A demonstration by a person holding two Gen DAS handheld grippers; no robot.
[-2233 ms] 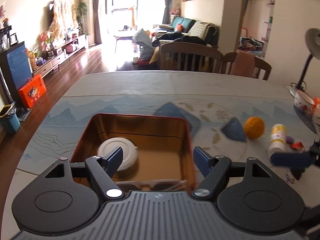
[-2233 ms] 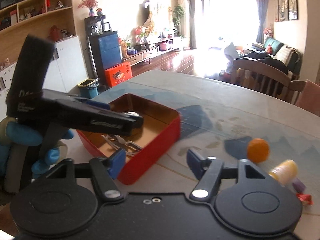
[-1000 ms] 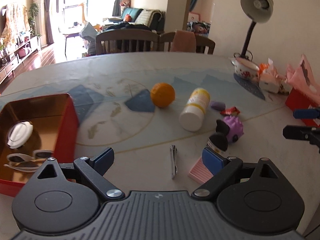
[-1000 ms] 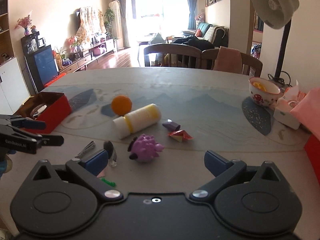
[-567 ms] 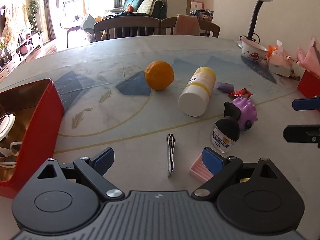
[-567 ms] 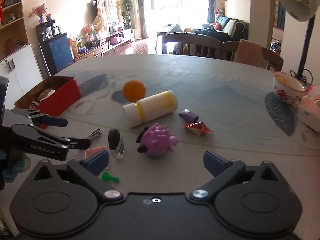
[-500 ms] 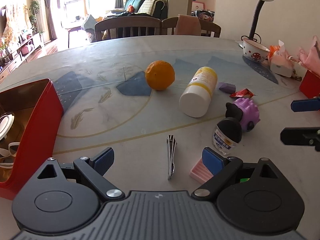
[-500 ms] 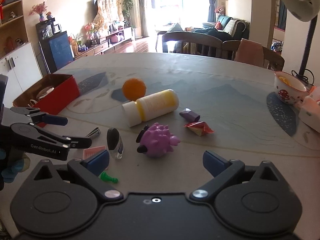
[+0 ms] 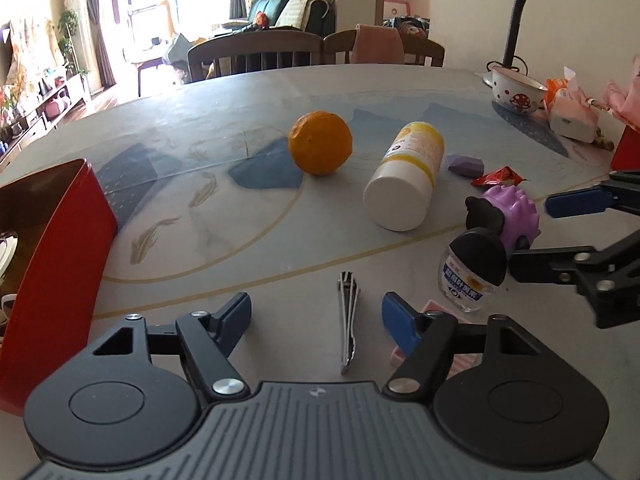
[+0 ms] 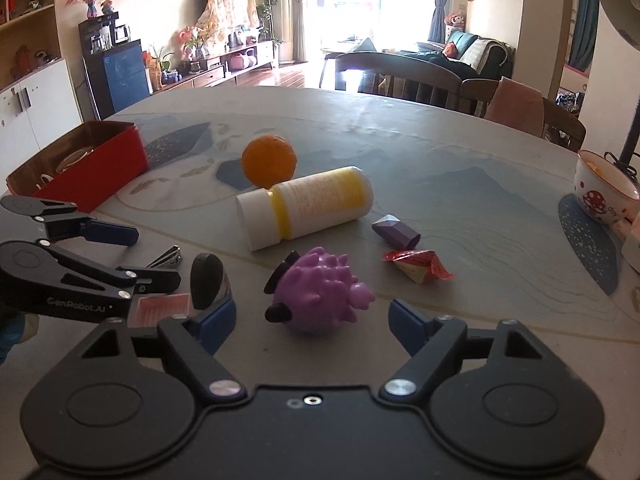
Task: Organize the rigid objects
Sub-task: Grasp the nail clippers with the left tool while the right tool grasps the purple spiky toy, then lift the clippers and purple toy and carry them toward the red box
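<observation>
My left gripper [image 9: 316, 316] is open and low over the table, with metal nail clippers [image 9: 347, 316] lying between its fingers. A small bottle with a black cap [image 9: 472, 272] and a pink card [image 9: 460, 356] lie just to its right. My right gripper [image 10: 310, 322] is open, with a purple spiky toy [image 10: 320, 294] between its fingers. The red tin box [image 9: 52, 256] sits at the left and holds a white lid and glasses. An orange [image 9: 320, 142] and a yellow-and-white bottle [image 9: 406, 176] on its side lie further out.
A purple block [image 10: 396, 232] and a red wrapper [image 10: 416, 266] lie right of the toy. A mushroom-print bowl [image 10: 604, 194], a desk lamp [image 9: 516, 20] and pink packages stand at the right edge. Chairs stand behind the table.
My left gripper left the red tin, swung right and came down around the nail clippers. My right gripper swung right and closed in on the purple toy. Both stayed open.
</observation>
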